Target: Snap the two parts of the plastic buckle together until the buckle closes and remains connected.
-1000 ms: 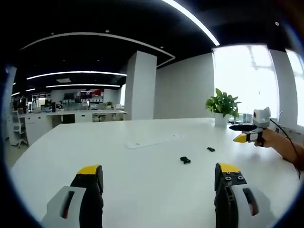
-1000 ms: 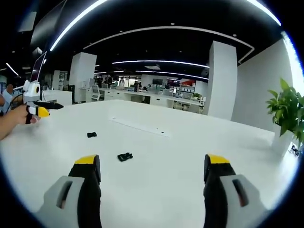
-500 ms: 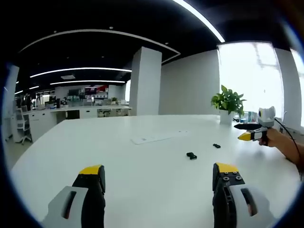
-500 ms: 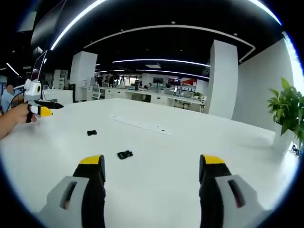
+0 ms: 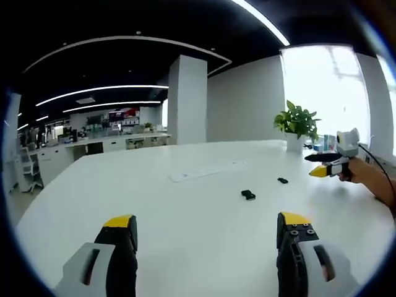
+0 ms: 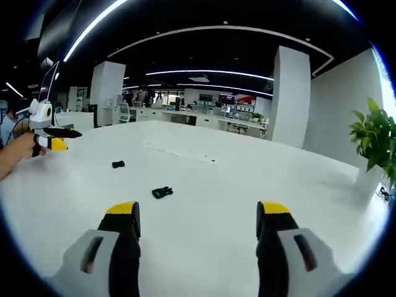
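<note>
We count two black buckle halves, the near half [image 6: 162,192] and the far half [image 6: 118,164], lying apart on the white surface [image 6: 216,204]. The near half lies ahead and left of the right tongs [image 6: 198,213], nearer than the left tongs [image 5: 207,224]. Both tongs stand wide open, empty.

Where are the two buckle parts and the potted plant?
pronged buckle part [image 6: 162,192], right gripper view, middle of its body.
small buckle part [image 6: 118,164], right gripper view, its centre.
potted plant [image 5: 297,121], left gripper view, its leaves.
</note>
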`<state>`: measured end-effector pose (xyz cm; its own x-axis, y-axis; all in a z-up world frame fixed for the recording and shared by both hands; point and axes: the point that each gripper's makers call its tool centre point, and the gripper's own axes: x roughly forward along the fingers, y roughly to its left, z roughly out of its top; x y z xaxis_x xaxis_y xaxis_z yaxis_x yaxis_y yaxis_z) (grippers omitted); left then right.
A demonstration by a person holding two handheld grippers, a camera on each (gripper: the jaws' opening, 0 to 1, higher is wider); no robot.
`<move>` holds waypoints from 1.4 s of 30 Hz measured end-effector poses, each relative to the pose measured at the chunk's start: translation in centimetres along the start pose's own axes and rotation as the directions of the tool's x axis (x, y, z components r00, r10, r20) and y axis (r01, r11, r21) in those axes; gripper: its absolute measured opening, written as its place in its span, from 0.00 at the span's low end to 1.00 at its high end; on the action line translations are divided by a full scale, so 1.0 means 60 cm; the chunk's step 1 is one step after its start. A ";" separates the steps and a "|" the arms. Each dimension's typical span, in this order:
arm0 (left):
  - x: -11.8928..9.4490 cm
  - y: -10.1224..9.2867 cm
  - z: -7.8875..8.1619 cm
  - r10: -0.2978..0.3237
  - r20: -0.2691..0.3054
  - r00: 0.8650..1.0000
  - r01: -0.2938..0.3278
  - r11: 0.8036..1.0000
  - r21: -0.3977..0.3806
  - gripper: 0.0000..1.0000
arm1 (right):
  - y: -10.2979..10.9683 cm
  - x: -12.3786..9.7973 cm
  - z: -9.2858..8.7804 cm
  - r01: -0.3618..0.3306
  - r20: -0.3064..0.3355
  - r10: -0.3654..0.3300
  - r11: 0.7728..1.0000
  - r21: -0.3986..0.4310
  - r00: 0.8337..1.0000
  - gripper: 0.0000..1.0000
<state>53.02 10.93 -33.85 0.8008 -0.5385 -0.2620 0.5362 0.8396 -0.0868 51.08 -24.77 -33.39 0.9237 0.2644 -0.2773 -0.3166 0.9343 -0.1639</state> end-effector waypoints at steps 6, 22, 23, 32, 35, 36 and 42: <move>-0.007 0.014 0.015 0.027 0.030 0.999 -0.026 0.999 -0.029 0.95 | 0.006 0.001 -0.003 -0.002 -0.013 0.002 1.000 0.002 1.000 0.72; -0.008 0.004 0.020 0.016 0.045 0.999 -0.014 0.999 -0.035 0.95 | 0.022 0.000 0.008 -0.035 0.011 0.035 0.999 0.010 0.999 0.80; -0.008 0.004 0.021 0.017 0.045 0.999 -0.016 1.000 -0.019 0.93 | 0.023 0.001 0.007 -0.039 0.010 0.038 0.999 0.011 0.999 0.82; -0.005 0.005 0.015 0.022 0.033 0.999 -0.021 1.000 -0.015 0.95 | 0.019 -0.003 0.011 -0.017 0.017 0.016 1.000 0.027 1.000 0.87; -0.002 0.000 0.012 0.017 0.027 0.999 -0.016 1.000 -0.012 0.94 | 0.021 -0.003 0.011 -0.019 0.017 0.019 0.999 0.026 1.000 0.85; -0.001 -0.002 0.011 0.014 0.024 1.000 -0.014 1.000 -0.009 0.94 | 0.023 -0.002 0.011 -0.022 0.016 0.021 1.000 0.021 1.000 0.85; 0.005 -0.014 0.002 -0.002 0.004 1.000 0.002 1.000 -0.002 0.95 | 0.037 0.003 0.009 -0.039 0.006 0.039 0.999 0.005 0.999 0.85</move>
<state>52.85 10.03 -33.75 0.8009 -0.5405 -0.2577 0.5372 0.8387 -0.0897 50.63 -22.52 -33.31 0.9120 0.3021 -0.2775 -0.3513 0.9245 -0.1481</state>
